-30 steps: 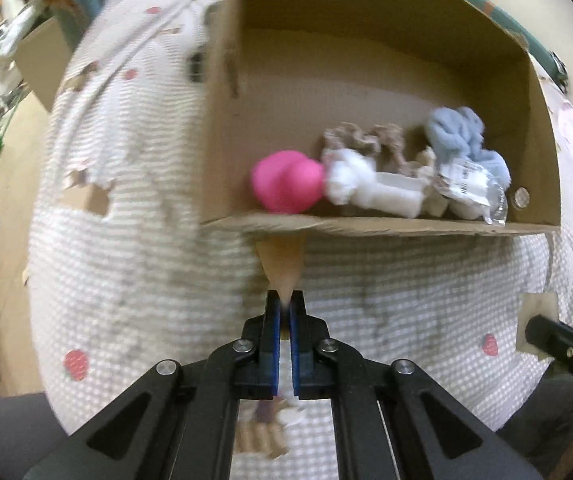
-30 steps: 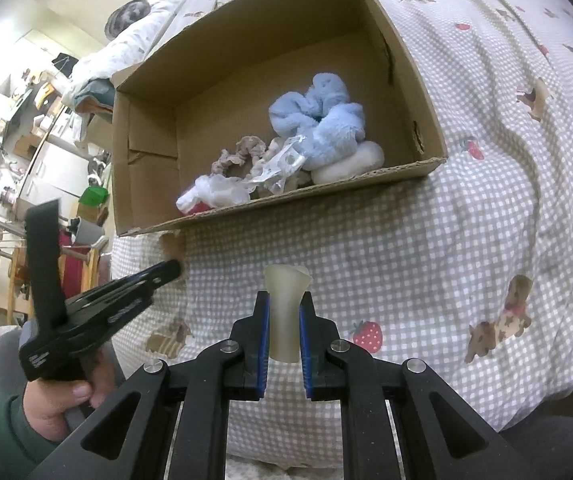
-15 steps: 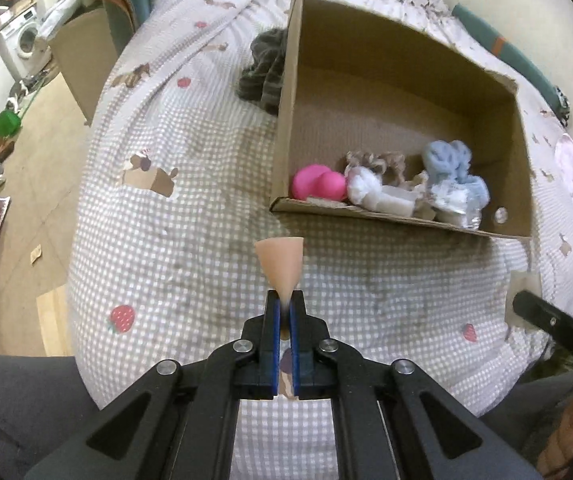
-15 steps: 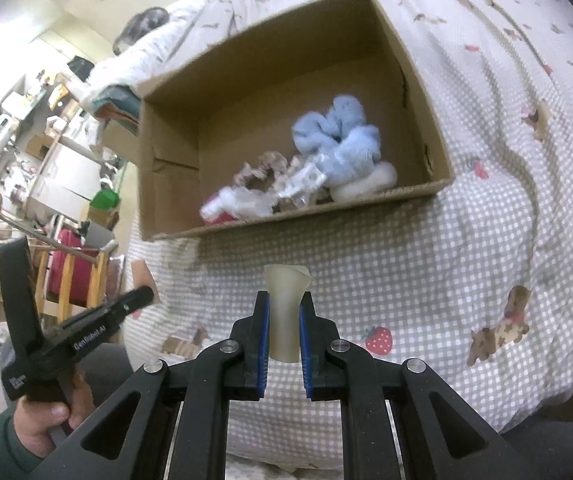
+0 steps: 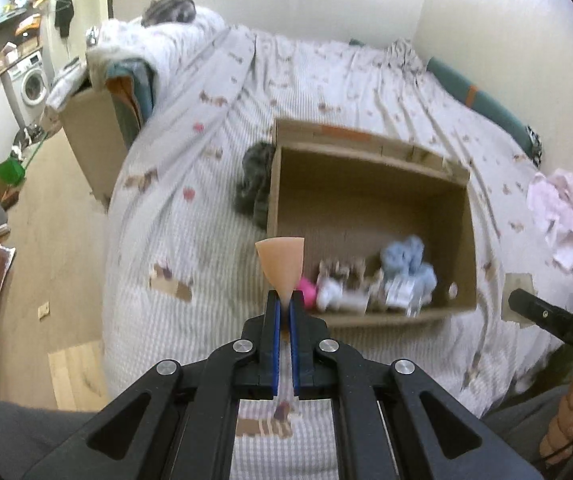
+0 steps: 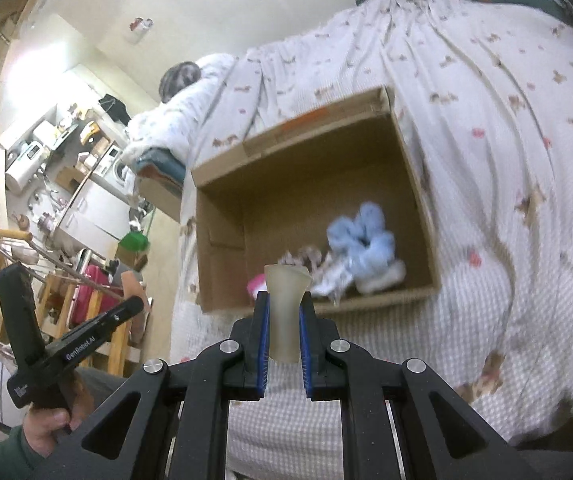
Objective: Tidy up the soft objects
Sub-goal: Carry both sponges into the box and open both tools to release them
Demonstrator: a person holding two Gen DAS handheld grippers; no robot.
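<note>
We see our left gripper (image 5: 282, 304) pinched tight on a peach sponge (image 5: 280, 266), our right gripper (image 6: 284, 300) clamped on a pale sponge (image 6: 286, 308). Beyond both, the cardboard box's (image 5: 370, 200) blurred contents sit partly hidden.

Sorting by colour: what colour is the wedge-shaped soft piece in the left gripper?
Peach-orange wedge-shaped soft piece, clearest in the left wrist view.

Bed (image 5: 190, 248) with checked sheet; washing machine (image 5: 32, 84) far left; green container (image 5: 10, 170) on floor.
</note>
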